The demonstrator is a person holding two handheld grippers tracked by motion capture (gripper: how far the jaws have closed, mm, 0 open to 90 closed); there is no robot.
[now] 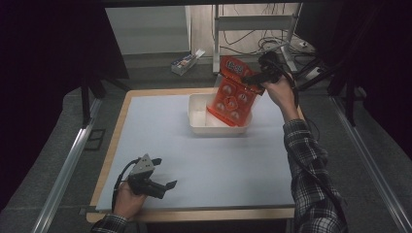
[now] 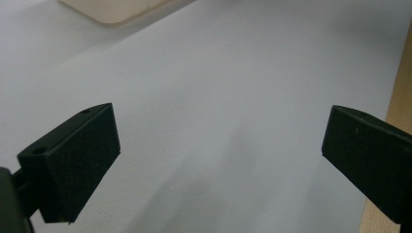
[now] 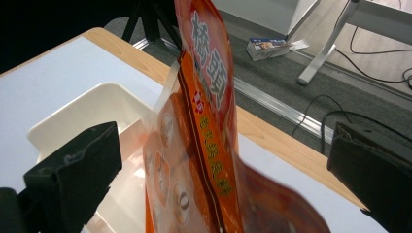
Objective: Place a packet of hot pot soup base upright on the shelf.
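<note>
Grey carpeted floor around a wooden table topped with a pale sheet. Beyond, a white metal frame with loose cables trailing, and a small printed box lying on the floor. Dark drapes either side. Aluminium rails flanking the table.

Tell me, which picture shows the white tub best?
The high view: there the whole white tub sits on the table with the orange packet standing in it. The right gripper view shows one corner of it behind the packet; the left gripper view catches just an edge at the top.
</note>
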